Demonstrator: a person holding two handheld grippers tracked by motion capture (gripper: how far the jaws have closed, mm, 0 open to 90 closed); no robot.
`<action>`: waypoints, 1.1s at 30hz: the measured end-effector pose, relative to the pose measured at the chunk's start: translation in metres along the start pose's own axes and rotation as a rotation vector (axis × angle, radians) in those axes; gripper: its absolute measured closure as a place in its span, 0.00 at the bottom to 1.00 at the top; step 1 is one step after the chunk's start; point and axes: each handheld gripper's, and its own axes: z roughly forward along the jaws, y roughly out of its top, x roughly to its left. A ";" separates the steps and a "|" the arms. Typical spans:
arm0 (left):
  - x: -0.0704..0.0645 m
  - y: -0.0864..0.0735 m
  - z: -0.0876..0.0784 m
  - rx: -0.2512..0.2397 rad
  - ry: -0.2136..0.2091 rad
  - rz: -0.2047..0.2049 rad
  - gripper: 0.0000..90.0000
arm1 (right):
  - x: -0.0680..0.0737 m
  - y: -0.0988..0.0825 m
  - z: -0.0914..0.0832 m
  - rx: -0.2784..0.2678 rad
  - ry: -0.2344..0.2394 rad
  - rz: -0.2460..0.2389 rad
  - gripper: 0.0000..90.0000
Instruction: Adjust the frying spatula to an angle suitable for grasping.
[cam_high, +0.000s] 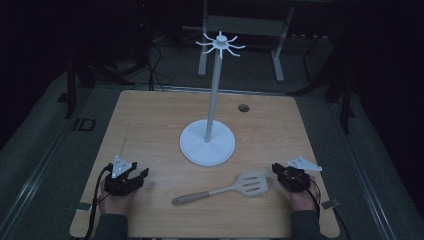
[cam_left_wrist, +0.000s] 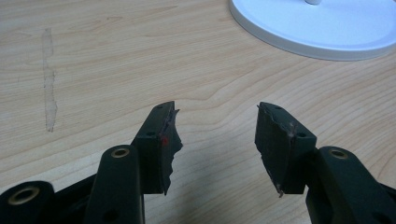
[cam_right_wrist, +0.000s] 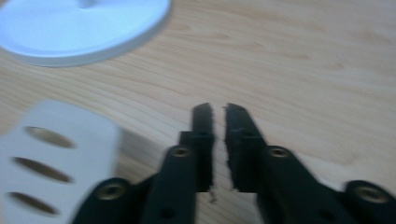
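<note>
- here, the left gripper (cam_left_wrist: 217, 140) has its jaws spread wide with bare wood between them; they grasp nothing and touch nothing.
- the right gripper (cam_right_wrist: 218, 140) has its jaws drawn nearly together, a thin slit left between them, nothing in it.
- in the high view the left gripper (cam_high: 131, 176) rests near the table's near left corner, the right gripper (cam_high: 286, 174) near the near right corner, each with a hand behind it.
- a slotted spatula (cam_high: 220, 189) lies flat by the near edge of the table (cam_high: 150, 120), its pale head just beside the right gripper, apart from the jaws, its handle pointing toward the left gripper.
- in the right gripper view the spatula head (cam_right_wrist: 51, 154) lies to the left of the jaws, blurred.
- a white stand (cam_high: 207, 142) with a round base, a tall pole and a ring of hooks on top stands upright at the table's middle.
- a small dark hole (cam_high: 243, 107) sits toward the far right corner.
</note>
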 end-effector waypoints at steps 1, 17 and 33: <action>0.000 0.000 0.000 0.002 0.000 0.001 0.54 | 0.004 0.003 -0.001 -0.008 0.014 -0.013 1.00; 0.001 0.000 -0.001 0.007 0.020 -0.002 0.56 | 0.062 0.011 0.006 0.027 0.158 -0.199 1.00; 0.002 0.000 -0.001 0.009 0.033 -0.006 0.56 | 0.063 -0.004 -0.001 0.137 0.142 -0.215 1.00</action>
